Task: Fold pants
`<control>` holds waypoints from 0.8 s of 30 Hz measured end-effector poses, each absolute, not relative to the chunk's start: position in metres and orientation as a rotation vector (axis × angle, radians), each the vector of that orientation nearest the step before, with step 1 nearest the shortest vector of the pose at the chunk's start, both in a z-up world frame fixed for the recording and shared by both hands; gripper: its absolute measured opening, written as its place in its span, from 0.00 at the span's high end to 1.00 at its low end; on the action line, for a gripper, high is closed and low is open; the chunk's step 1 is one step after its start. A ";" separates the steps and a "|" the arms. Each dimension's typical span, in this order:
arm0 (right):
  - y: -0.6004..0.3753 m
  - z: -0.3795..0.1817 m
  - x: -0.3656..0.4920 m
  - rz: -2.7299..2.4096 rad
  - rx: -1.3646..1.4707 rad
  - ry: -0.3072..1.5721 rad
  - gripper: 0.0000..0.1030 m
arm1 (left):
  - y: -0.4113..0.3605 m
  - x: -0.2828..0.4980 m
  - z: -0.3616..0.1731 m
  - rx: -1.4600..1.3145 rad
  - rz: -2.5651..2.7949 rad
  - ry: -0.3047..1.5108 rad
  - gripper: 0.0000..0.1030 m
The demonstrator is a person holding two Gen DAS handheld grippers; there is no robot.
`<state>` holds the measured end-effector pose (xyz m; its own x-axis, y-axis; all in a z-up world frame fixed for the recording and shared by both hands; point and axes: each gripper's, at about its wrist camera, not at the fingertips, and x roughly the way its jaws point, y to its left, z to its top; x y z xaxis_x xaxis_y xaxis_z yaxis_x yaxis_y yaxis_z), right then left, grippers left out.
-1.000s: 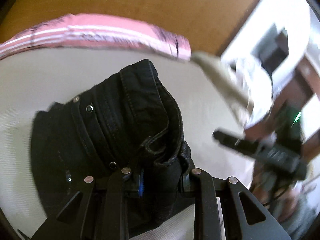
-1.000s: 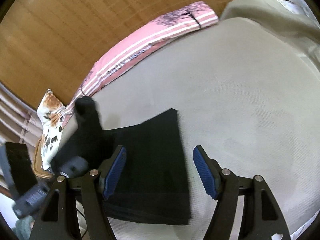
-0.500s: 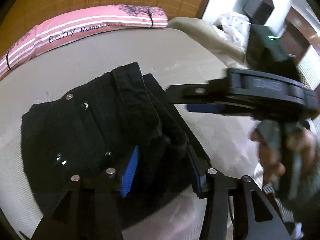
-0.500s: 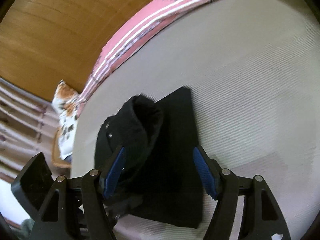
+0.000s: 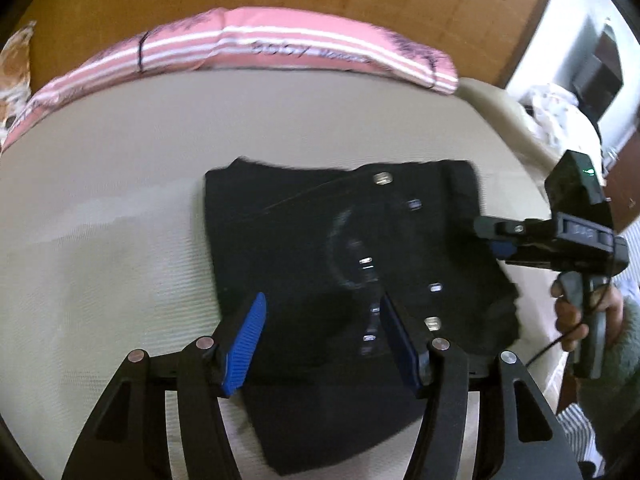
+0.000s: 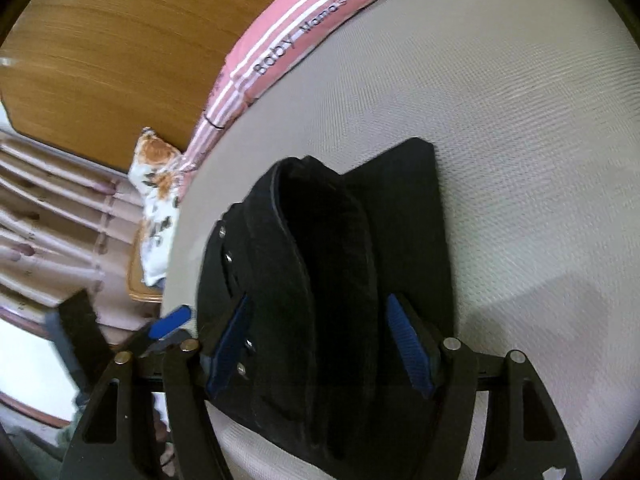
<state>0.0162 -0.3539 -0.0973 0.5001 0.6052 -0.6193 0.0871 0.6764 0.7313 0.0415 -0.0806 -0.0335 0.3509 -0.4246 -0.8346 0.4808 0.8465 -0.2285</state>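
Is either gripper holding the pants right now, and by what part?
Neither. Left gripper jaws are opening over the pants; right gripper jaws are closing around the raised fold, not yet pressing.

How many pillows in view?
2. A pink striped pillow lies along the mattress edge against the wooden headboard; a floral pillow sits just past its end, beside the mattress. Others may be hidden out of frame.

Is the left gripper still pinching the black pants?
Apart. The left wrist view shows the left gripper opening, both blue pads bare above the black pants.
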 end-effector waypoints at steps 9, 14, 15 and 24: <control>-0.340 -0.102 0.032 0.347 0.749 1.028 0.69 | -0.083 0.044 -0.057 0.116 -0.540 1.070 0.40; -0.332 -0.090 0.031 0.295 0.730 1.029 0.80 | -0.089 0.046 -0.059 0.147 -0.517 1.063 0.38; -0.331 -0.087 0.031 0.284 0.727 1.030 0.81 | -0.089 0.047 -0.059 0.149 -0.514 1.064 0.38; -0.322 -0.047 0.024 0.253 0.711 0.994 0.88 | -0.093 0.045 -0.047 0.163 -0.496 1.042 0.38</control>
